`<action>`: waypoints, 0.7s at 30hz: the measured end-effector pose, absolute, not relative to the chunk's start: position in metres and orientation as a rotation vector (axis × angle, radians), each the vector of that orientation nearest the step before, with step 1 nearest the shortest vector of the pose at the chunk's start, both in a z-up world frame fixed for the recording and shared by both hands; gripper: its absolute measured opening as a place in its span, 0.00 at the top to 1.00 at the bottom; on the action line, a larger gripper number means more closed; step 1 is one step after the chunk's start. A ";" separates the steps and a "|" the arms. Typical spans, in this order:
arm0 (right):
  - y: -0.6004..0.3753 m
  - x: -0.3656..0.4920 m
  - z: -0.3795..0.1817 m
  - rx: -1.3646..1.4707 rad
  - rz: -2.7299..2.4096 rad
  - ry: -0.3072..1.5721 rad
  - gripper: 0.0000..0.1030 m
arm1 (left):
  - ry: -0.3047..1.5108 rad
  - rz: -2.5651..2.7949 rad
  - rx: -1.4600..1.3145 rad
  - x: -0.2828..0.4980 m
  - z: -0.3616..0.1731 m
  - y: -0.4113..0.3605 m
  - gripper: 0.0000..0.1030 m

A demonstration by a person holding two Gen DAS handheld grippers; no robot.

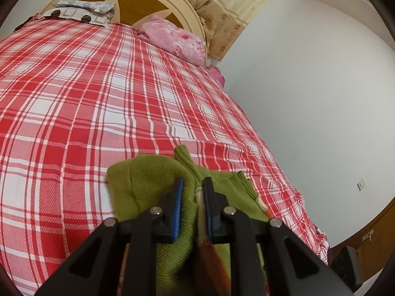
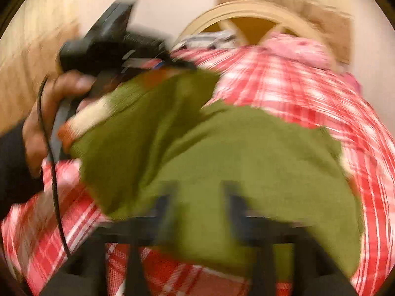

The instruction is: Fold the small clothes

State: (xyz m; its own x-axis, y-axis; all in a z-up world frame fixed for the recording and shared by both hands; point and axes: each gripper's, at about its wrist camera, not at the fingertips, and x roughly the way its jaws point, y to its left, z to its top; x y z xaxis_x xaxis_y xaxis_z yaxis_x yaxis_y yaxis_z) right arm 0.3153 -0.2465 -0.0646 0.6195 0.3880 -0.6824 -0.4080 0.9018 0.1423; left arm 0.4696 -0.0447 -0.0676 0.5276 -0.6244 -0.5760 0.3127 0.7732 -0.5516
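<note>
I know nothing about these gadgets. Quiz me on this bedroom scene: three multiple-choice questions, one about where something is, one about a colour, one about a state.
1. Where does the pink pillow lie?
A. on the floor
B. on the bed by the headboard
C. on a chair

2. What colour is the sweater?
A. olive green
B. blue
C. black

3. What are the left gripper fingers doing?
A. standing wide apart over bare bedding
B. holding a pillow
C. pinching a fold of the sweater

Answers: B, the pillow sits at the far end of the plaid bedspread against the headboard; A, the knit is green in both views; C, green cloth is squeezed between the blue pads.
</note>
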 end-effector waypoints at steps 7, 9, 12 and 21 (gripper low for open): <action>-0.248 0.311 -0.055 -0.014 0.580 0.716 0.18 | 0.840 -0.592 -0.402 0.469 -0.064 -0.046 0.84; -0.234 0.306 -0.054 -0.047 0.585 0.696 0.18 | 0.840 -0.594 -0.398 0.469 -0.062 -0.045 0.84; -0.212 0.299 -0.058 -0.100 0.608 0.698 0.18 | 0.839 -0.596 -0.400 0.470 -0.062 -0.042 0.84; -0.146 0.278 -0.066 -0.305 0.689 0.685 0.18 | 0.842 -0.598 -0.406 0.471 -0.067 -0.038 0.84</action>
State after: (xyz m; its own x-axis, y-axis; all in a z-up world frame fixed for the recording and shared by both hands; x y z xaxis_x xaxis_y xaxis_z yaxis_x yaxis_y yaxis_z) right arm 0.2784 -0.1464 -0.0659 0.5675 0.4807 -0.6685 -0.6718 0.7397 -0.0384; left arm 0.4714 -0.0378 -0.0665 0.5189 -0.6371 -0.5700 0.3287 0.7642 -0.5549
